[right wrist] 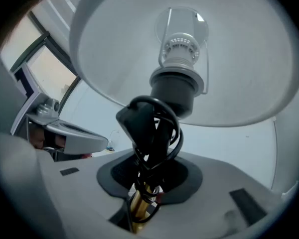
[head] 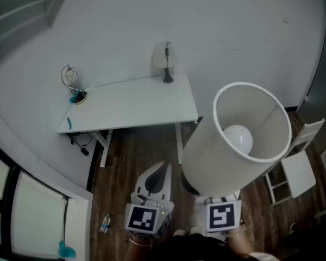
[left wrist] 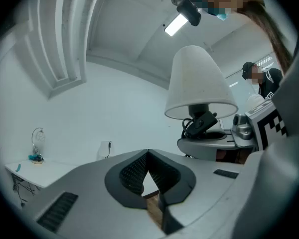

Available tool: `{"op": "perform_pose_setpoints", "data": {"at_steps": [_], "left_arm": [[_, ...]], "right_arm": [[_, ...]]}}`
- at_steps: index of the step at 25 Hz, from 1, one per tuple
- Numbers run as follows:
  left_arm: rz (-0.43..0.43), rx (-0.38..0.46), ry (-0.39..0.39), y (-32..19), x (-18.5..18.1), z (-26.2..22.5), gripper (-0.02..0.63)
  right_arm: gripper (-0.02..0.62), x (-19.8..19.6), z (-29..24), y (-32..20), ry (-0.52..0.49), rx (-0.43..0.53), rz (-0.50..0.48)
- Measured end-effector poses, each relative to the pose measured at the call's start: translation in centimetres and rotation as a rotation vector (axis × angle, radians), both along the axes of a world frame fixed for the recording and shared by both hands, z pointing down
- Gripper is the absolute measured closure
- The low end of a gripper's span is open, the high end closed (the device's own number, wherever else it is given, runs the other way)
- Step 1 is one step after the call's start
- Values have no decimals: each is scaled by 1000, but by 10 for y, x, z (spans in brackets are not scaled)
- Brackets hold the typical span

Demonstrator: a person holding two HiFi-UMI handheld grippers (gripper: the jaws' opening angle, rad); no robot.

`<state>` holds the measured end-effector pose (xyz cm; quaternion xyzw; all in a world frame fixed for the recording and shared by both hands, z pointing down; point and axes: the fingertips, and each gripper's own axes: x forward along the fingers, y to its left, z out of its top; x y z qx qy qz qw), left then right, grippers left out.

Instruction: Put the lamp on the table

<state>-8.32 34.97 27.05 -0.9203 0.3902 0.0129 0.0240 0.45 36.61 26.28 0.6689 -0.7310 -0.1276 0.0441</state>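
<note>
While the left gripper (left wrist: 148, 154) is closed empty, the top-heavy lamp (head: 206, 156) may pivot where jaws of the right gripper (right wrist: 142, 199) clamp its stem

Table (head: 136, 105) centre open; small stand (head: 165, 64) rear, wire ornament (head: 70, 78) left.

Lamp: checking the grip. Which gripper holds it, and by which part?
Right gripper holds the lamp by its brass stem; left gripper is empty.
</note>
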Motion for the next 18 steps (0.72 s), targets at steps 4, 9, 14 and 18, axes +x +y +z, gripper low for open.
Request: {"op": "perform_pose_setpoints", "data": {"at_steps": [4, 9, 14, 18], "left_arm": [[0, -8, 5, -3, 2, 1, 603], [5, -17, 12, -6, 10, 4, 603], [14, -15, 15, -8, 21, 3, 603], [16, -12, 7, -9, 31, 4, 603]], "right_arm": [[486, 3, -3, -2, -12, 20, -3], [486, 11, -4, -1, -18, 34, 5], [486, 21, -6, -1, -29, 52, 8], [485, 26, -6, -2, -22, 54, -6]]}}
